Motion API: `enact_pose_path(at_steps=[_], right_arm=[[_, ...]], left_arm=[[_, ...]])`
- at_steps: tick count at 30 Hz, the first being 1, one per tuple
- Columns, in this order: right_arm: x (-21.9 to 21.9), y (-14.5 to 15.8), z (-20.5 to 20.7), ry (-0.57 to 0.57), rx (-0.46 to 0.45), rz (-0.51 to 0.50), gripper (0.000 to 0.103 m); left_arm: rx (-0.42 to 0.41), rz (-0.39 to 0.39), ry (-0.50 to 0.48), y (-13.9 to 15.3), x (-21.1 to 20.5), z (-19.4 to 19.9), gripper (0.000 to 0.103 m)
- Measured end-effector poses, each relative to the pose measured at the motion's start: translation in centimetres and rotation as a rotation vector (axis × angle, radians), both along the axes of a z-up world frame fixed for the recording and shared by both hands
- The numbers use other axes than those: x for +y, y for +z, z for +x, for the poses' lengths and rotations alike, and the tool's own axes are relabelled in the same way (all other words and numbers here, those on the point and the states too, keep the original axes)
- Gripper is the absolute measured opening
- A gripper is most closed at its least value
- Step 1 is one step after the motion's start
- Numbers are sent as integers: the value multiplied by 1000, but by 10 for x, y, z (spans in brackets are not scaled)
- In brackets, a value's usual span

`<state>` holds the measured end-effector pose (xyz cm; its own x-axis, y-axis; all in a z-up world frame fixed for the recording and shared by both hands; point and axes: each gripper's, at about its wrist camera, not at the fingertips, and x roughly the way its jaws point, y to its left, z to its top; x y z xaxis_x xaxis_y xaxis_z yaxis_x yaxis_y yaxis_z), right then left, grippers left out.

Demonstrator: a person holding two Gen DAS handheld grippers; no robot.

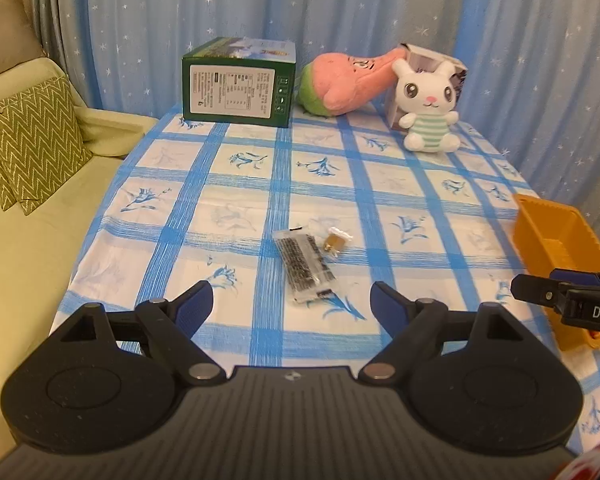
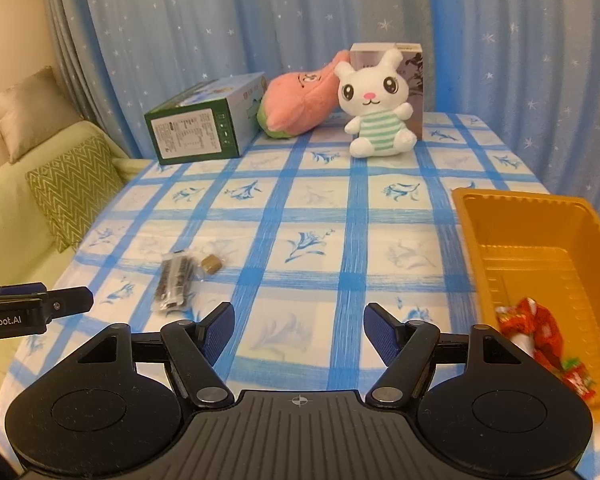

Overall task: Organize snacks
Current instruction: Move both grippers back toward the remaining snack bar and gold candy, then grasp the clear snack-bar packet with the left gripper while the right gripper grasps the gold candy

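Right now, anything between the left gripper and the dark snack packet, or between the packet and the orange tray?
Nothing visible. The left gripper, jaws open, faces the dark snack packet over bare tablecloth. Only a small candy lies beside the packet, off the route to the orange tray.

A green box (image 1: 238,88) lies left of the pink plush (image 1: 342,82); a white bunny (image 1: 430,106) sits right, perhaps against a carton (image 2: 410,80).

Left wrist camera: low over near edge of the blue-checked tablecloth (image 1: 320,200), tilted down toward far starry blue curtain (image 1: 340,12). Right wrist camera: same heading, further right (orange plastic tray (image 2: 476,216) close). Shared: clear-wrapped dark snack packet (image 1: 306,266), white plush rabbit (image 2: 376,116).
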<state>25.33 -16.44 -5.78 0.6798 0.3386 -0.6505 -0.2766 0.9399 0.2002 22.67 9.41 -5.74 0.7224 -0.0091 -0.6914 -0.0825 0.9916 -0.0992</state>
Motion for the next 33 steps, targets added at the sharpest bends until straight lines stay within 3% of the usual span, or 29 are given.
enact_pose_path(at_steps=[6,19,26,33], right_arm=[[14,-20,35,18,13,-2,71],[38,-55,97,33,68,28,71],[48,-65,112,53,90,53,71],[63,-71,120,97,104,97,71]], left_arm=[[19,-6,-20,-23,6,36,83],[107,-67,-85,-77,5,104,67],[132,3,-114,-88,1,123,35],[132,18,-80,-81,28,118,34]])
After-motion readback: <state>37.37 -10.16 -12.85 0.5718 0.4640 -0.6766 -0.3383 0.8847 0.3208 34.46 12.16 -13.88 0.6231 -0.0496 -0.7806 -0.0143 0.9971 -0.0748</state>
